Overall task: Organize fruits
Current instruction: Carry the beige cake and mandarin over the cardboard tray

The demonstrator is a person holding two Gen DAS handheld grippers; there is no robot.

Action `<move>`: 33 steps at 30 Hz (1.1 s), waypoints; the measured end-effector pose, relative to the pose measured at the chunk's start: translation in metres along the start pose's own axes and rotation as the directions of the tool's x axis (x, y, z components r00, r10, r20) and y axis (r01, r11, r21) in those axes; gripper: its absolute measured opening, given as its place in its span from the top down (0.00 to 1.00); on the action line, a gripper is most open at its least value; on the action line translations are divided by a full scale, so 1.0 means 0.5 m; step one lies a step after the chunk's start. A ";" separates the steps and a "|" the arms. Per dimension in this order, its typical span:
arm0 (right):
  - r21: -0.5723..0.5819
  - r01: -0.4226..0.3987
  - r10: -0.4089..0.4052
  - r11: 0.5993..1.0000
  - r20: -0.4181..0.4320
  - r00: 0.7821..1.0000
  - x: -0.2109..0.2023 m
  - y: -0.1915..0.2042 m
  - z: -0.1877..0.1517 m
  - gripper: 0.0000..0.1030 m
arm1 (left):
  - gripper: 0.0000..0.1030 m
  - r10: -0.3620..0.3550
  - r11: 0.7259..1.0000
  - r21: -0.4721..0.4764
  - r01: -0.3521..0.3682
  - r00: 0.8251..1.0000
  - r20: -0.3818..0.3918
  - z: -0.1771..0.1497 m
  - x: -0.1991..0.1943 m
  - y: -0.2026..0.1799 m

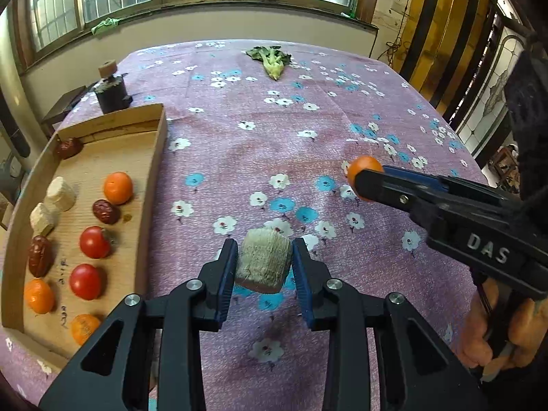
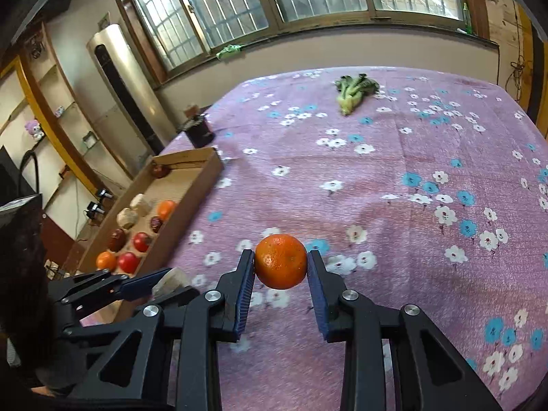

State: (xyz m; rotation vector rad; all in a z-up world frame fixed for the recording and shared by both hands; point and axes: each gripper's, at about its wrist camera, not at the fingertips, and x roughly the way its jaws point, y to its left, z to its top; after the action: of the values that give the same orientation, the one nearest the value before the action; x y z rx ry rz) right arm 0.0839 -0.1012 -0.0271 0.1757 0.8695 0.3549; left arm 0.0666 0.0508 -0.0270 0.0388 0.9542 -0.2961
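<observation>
- Table (image 1: 342,109): we find it draped in a purple flowered cloth that runs out ahead of both claws. A leafy green (image 1: 272,60) lies far ahead, well apart from the work.
- Tray (image 1: 156,171): a shallow cardboard tray sits to the left of the left claw (image 1: 263,262). It holds oranges, tomatoes, dark dates and two pale chunks, loosely in rows, with bare floor showing at its far end.
- Chunk (image 1: 263,262): a pale, ribbed cylinder is pinched between the left claw's pads, which close on its curved sides at mid-height. We judge it light and fairly stiff, possibly crumbly at the edges; a moderate squeeze on the flanks should do.
- Orange (image 2: 281,267): held between the right claw's (image 2: 281,269) pads across its widest girth, seemingly clear of the cloth. In the left view it sits well to the right of and beyond the left claw.
- Handling: we judge the orange light, firm under a slightly yielding skin, and round enough to roll out of an off-centre grip. The hold across the middle looks sound.
- Placement: once released in the tray it may roll; we would set it low, against a neighbour or the wall.
</observation>
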 end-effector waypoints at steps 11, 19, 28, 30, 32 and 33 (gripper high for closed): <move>-0.040 -0.072 0.072 0.997 0.017 0.997 -0.039 0.081 -0.032 0.69 | 0.71 0.069 0.998 -0.009 -0.069 0.997 0.046 -0.028 -0.051 0.034; -0.074 -0.094 0.095 0.993 0.001 0.996 -0.035 0.126 -0.043 0.69 | 0.71 0.103 0.994 -0.041 -0.101 0.993 0.065 -0.043 -0.074 0.077; -0.105 -0.119 0.119 0.987 0.000 0.993 -0.029 0.167 -0.029 0.69 | 0.71 0.139 0.989 -0.069 -0.133 0.987 0.077 -0.048 -0.089 0.122; -0.110 -0.123 0.124 0.986 -0.001 0.992 -0.026 0.174 -0.026 0.69 | 0.71 0.144 0.987 -0.076 -0.138 0.987 0.077 -0.049 -0.091 0.132; -0.115 -0.129 0.130 0.985 -0.004 0.992 -0.021 0.182 -0.023 0.69 | 0.71 0.150 0.986 -0.084 -0.143 0.986 0.077 -0.051 -0.093 0.142; -0.118 -0.132 0.132 0.984 -0.006 0.991 -0.018 0.186 -0.021 0.69 | 0.71 0.152 0.985 -0.089 -0.145 0.985 0.077 -0.052 -0.093 0.148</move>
State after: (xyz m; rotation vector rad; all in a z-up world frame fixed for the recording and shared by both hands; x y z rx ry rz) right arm 0.0489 -0.0184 -0.0002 0.1239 0.8346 0.5291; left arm 0.0404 0.1367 -0.0114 0.0211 0.8743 -0.1185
